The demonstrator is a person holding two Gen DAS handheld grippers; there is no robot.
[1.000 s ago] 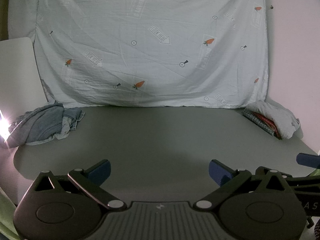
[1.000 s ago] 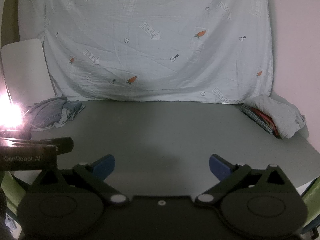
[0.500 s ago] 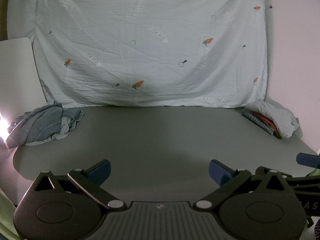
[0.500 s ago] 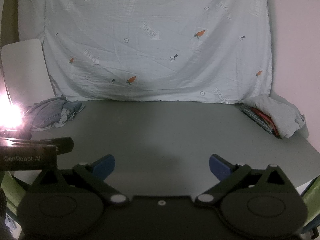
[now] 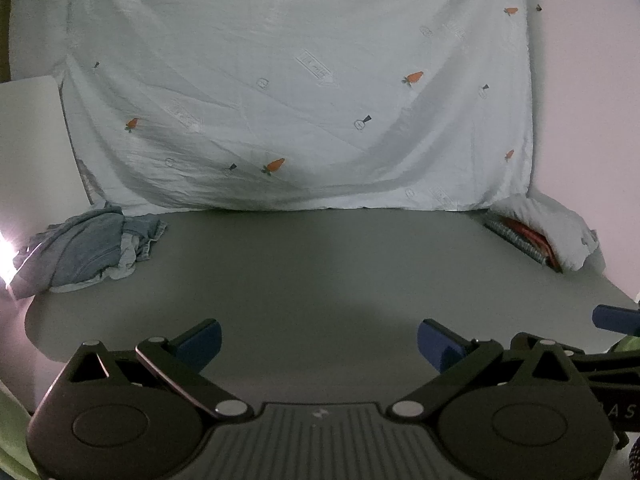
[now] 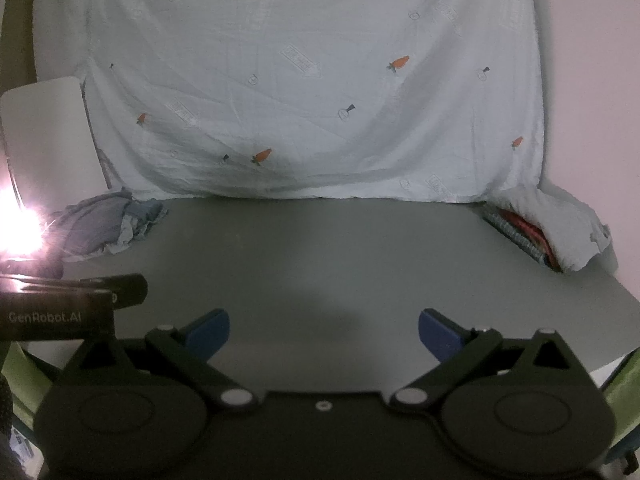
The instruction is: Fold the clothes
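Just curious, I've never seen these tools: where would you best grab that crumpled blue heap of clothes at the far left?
Probably the loose pale edge nearest the table's middle on the blue heap, approached from its right by the open left claw. That edge sticks out onto bare table; the rest is bunched.

Matt grey table (image 5: 320, 264), crumpled denim (image 5: 84, 252)

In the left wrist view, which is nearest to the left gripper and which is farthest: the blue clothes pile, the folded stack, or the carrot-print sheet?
1. Blue clothes pile: far left on the table, nearest to the left gripper.
2. Folded stack: far right of the table, farther back.
3. Carrot-print sheet: hanging behind the table's back edge, farthest.
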